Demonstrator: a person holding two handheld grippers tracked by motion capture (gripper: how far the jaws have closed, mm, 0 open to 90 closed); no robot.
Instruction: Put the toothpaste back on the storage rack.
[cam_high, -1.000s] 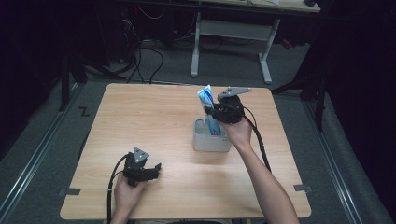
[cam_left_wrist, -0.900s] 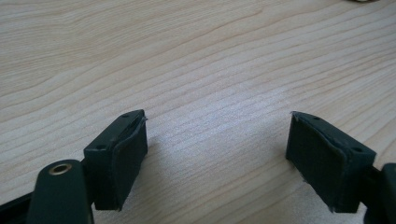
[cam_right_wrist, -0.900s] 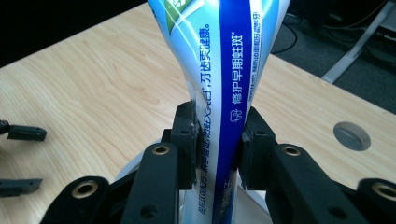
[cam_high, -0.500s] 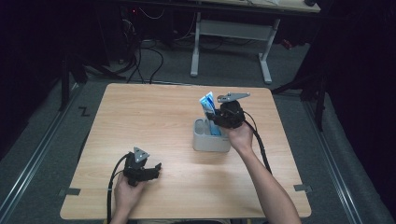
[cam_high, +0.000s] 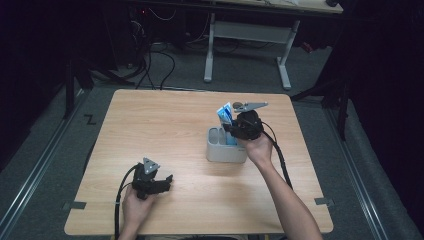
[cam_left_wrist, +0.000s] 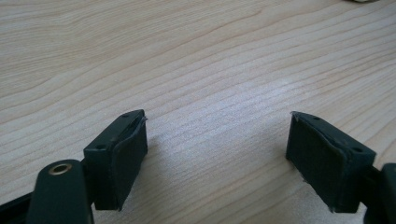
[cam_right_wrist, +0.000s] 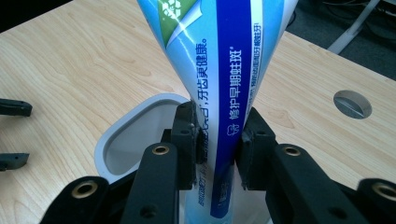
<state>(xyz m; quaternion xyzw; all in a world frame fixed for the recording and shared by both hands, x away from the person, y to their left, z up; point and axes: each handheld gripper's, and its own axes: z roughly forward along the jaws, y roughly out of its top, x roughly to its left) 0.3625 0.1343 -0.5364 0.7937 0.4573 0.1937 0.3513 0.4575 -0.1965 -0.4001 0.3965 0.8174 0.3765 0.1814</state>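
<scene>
A blue and white toothpaste tube (cam_right_wrist: 224, 70) stands upright with its lower end inside a grey holder (cam_right_wrist: 116, 135). My right gripper (cam_right_wrist: 218, 135) is shut on the tube's lower part, one pad on each side. In the high view the tube (cam_high: 225, 112) sticks up from the far end of the holder (cam_high: 220, 151), and the right gripper (cam_high: 234, 128) sits just above the holder's right end. My left gripper (cam_high: 162, 183) rests low over the table's front left, open, with bare wood between its jaws (cam_left_wrist: 217, 154).
The wooden table (cam_high: 165, 120) has a round cable hole (cam_right_wrist: 352, 103) beyond the holder. The left gripper's jaws (cam_right_wrist: 9, 134) show at the left edge of the right gripper view. A white desk frame (cam_high: 245, 35) and cables lie on the floor behind the table.
My right gripper has come down with the tube, which now sits deeper in the grey holder. The left gripper has not moved.
</scene>
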